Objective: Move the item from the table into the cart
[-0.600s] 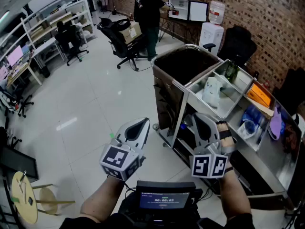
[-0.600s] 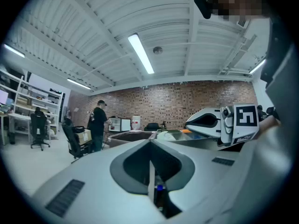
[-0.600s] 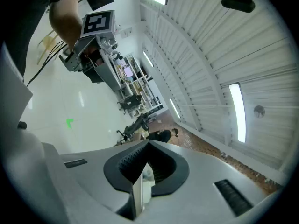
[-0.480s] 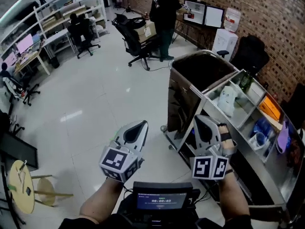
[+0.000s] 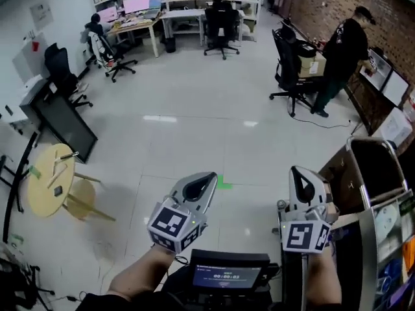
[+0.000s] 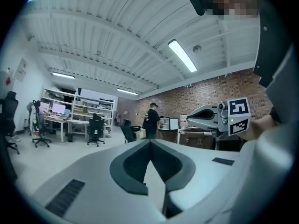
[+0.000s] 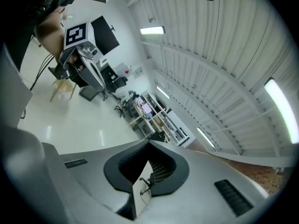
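Both grippers are held out side by side over the white floor, each holding nothing. My left gripper (image 5: 207, 176) is shut, its grey jaws meeting at the tip (image 6: 150, 142). My right gripper (image 5: 297, 172) is shut too, jaws together (image 7: 149, 143). Each shows in the other's view: the right gripper (image 6: 219, 118) and the left gripper (image 7: 81, 45). The metal cart (image 5: 373, 167) with its dark bin stands at the right edge of the head view, just right of my right gripper. No item from a table is between either pair of jaws.
A round yellow table (image 5: 45, 180) with small things on it stands at the left. A person (image 5: 343, 50) stands at the far right by office chairs (image 5: 292, 63). Desks with monitors (image 5: 139, 8) line the back wall. A black panel (image 5: 65, 125) leans at the left.
The head view has swung left, away from the cart, which has slid to the right edge. Both grippers keep their place in front of me, still shut.
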A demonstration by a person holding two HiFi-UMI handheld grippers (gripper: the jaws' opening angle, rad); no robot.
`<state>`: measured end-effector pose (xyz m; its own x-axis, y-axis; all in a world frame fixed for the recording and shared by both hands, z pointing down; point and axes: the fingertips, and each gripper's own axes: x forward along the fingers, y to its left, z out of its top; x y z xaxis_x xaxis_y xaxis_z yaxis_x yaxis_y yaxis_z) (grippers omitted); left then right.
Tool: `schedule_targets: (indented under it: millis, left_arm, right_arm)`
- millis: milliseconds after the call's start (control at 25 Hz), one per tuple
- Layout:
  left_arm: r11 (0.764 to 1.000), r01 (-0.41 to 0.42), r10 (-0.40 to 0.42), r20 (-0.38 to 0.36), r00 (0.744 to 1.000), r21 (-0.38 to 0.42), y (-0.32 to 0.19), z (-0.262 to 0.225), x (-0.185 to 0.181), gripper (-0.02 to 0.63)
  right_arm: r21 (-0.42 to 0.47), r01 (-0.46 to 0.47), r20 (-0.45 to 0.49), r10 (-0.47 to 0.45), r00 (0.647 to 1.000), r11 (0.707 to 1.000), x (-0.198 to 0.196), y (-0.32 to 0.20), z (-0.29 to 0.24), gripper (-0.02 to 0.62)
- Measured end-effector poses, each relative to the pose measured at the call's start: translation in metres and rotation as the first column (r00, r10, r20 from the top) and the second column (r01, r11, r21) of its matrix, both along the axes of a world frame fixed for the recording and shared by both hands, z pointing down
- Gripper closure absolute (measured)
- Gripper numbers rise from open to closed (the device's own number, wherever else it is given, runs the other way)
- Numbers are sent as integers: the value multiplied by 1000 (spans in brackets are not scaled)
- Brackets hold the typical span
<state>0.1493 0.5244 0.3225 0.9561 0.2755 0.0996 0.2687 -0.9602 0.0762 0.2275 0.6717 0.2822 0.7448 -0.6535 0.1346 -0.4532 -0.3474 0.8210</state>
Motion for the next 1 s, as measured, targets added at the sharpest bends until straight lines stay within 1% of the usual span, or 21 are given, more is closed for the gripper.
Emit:
schedule_targets:
  millis: [40, 120, 240, 320, 400, 480, 560, 640, 680, 760, 800, 880, 1000]
  left_arm:
    - [998, 55, -55, 0, 998, 2, -36, 2, -4, 594]
    - [985, 170, -170, -5, 985, 4, -103, 5, -9, 595]
    - [950, 312, -311, -7, 950, 26, -183, 0, -11, 594]
    - [918, 397, -397, -1, 918, 15, -230, -7, -24, 594]
    - [874, 485, -485, -2, 875, 18, -279, -13, -45, 594]
    - [823, 567, -567, -6, 823, 35, -332, -14, -72, 594]
    - [774, 632, -632, -5, 775, 41, -385, -10, -101, 595]
    - [726, 686, -687, -4, 727, 44, -440, -3, -134, 594]
    - [702, 711, -711, -5, 703, 41, -469, 1, -152, 594]
    - [655, 755, -755, -7, 655, 28, -530, 7, -189, 594]
    - [633, 774, -774, -6, 634, 23, -561, 8, -210, 595]
    - [596, 802, -803, -1, 597, 19, -621, 5, -256, 595]
    - [544, 839, -839, 3, 544, 19, -704, 6, -325, 595]
  right_arm:
    - [7, 56, 9, -56, 998, 998, 3, -40, 3, 595]
    - [28, 169, 24, -170, 985, 985, 11, -116, 8, 595]
    - [68, 304, 12, -305, 952, 950, 23, -207, 1, 595]
    - [97, 393, 18, -396, 918, 915, 22, -263, -7, 595]
    - [114, 480, 35, -487, 873, 870, 12, -323, -13, 595]
    - [114, 554, 50, -562, 826, 825, -4, -387, -11, 595]
    - [117, 615, 65, -624, 779, 780, -23, -452, -7, 595]
    - [134, 669, 76, -681, 728, 731, -51, -519, -2, 595]
    - [150, 697, 81, -711, 699, 702, -67, -554, 0, 595]
    - [194, 743, 96, -766, 635, 640, -103, -626, 2, 595]
    - [214, 757, 112, -785, 609, 617, -120, -662, 1, 595]
    - [232, 773, 144, -807, 573, 590, -159, -732, -2, 595]
    - [238, 796, 165, -831, 532, 557, -216, -826, -3, 595]
